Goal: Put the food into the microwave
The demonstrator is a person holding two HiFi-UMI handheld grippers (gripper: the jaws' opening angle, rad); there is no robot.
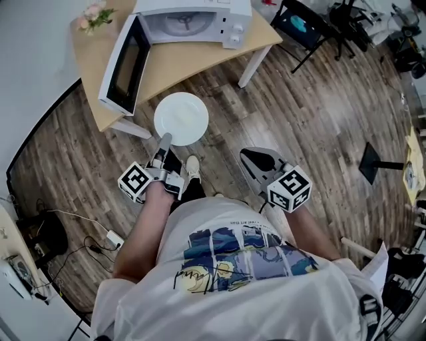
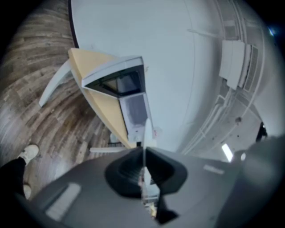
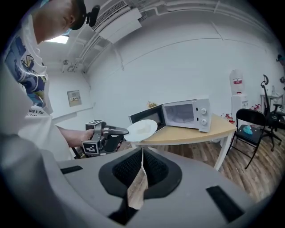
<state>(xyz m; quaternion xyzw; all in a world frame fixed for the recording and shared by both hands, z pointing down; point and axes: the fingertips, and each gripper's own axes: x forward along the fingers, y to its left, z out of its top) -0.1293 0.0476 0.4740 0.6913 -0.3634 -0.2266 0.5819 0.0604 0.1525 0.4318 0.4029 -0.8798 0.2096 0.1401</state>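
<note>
The head camera looks steeply down from above the person onto the left gripper (image 1: 164, 140) and right gripper (image 1: 256, 160), with the microwave (image 1: 193, 23) on its table (image 1: 193, 66) beyond their fingertips. The left gripper's camera sits close behind its fingers, rolled sideways, and faces the microwave from near. The right gripper's camera faces the same microwave from farther back and also takes in the left gripper and plate (image 3: 141, 129).

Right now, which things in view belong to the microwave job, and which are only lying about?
For the job:
- plate, clamped at its rim by the left gripper
- microwave, door open
- table under it

Lying about:
- flowers on the table
- folding chair
- white adapter on the floor
</note>
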